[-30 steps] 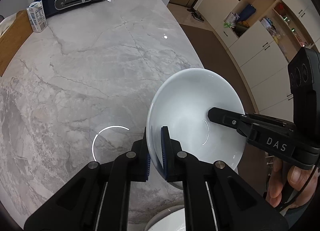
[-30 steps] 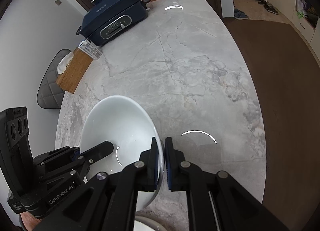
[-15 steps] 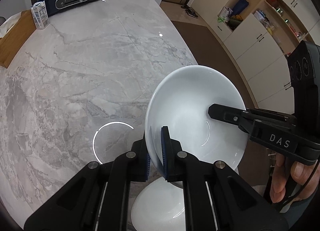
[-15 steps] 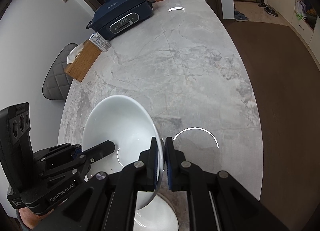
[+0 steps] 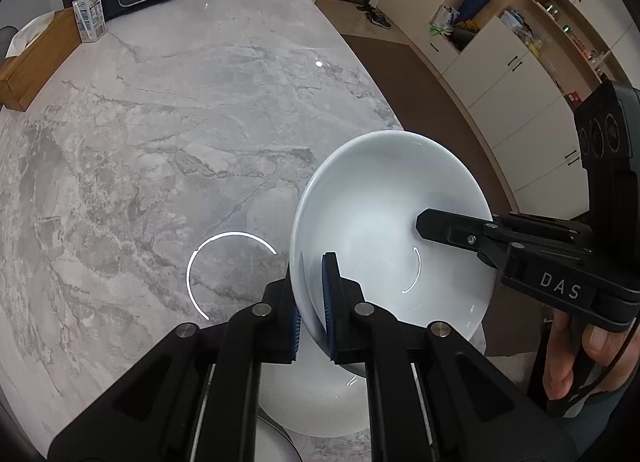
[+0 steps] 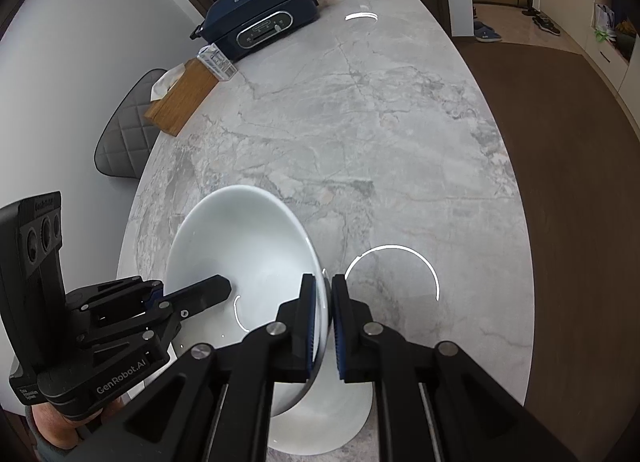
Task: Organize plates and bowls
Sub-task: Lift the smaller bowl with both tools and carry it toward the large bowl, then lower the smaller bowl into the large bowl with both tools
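The marble table [image 5: 160, 142] fills most of both views, and ahead of both grippers it's just a wide bare stretch, with the curved table edge and brown floor off to the right gripper's side. At the far end, well away from the grippers, sit a dark blue cooker [image 6: 260, 22], a wooden tissue box [image 6: 182, 98] and a small carton [image 5: 89, 16]; the carton's print is too small to read.

The white bowl [image 5: 392, 222] is up off the table, tilted, and carried between the two grippers. The left gripper [image 5: 312, 302] is clamped on the bowl's rim on its near-left side, one blue pad inside, one outside. The right gripper [image 6: 326, 318] is pinched on the opposite rim the same way. The person's hand [image 5: 580, 358] on the right gripper's handle is partly cut off at the frame edge.

Right under the bowl, close to the grippers, there's a white plate [image 6: 320, 422] lying on the table. Most of it is hidden by the bowl and the gripper bodies, so only its near rim shows, and you can't tell whether the bowl touches it. A bit of another pale dish [image 5: 276, 442] peeks out at the bottom, too cut off to make out.
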`<state>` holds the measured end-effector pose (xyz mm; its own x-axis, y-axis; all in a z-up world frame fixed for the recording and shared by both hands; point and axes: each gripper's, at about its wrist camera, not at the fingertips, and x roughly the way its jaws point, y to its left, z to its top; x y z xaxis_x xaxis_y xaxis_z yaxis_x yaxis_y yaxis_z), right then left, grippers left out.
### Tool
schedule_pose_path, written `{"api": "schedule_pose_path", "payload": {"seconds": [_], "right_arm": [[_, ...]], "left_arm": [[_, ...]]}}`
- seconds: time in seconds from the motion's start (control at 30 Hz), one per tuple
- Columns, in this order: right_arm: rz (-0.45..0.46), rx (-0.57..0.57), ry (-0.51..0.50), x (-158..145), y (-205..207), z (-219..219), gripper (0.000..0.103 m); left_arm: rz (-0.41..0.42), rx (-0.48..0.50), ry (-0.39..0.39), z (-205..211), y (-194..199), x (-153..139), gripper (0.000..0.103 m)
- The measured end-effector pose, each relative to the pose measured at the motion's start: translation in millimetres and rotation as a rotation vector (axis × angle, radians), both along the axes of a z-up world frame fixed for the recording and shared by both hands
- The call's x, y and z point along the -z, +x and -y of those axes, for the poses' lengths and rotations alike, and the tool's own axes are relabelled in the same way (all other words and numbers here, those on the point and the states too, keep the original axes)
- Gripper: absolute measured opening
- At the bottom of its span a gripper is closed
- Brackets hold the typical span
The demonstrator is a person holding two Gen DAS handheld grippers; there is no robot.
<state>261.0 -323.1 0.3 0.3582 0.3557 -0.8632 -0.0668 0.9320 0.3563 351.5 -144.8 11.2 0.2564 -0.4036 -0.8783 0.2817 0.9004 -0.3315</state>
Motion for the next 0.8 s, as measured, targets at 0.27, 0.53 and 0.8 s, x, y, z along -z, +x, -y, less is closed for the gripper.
{"api": "schedule_pose_path", "payload": {"seconds": [0.27, 0.53, 0.8], "right_arm": [[-0.004, -0.011, -0.004, 9, -28, -8, 0.010], [-0.032, -0.015, 0.009, 29, -47, -12, 0.010], [-0.070, -0.017, 0.009, 55, -56, -14, 0.010]], "left_arm": [[-0.013, 0.017, 0.011, -4, -34, 11, 0.008], [-0.038, 0.027, 0.026, -8, -54, 28, 0.008], [-0.070, 0.038, 0.045, -5, -67, 54, 0.008]]}}
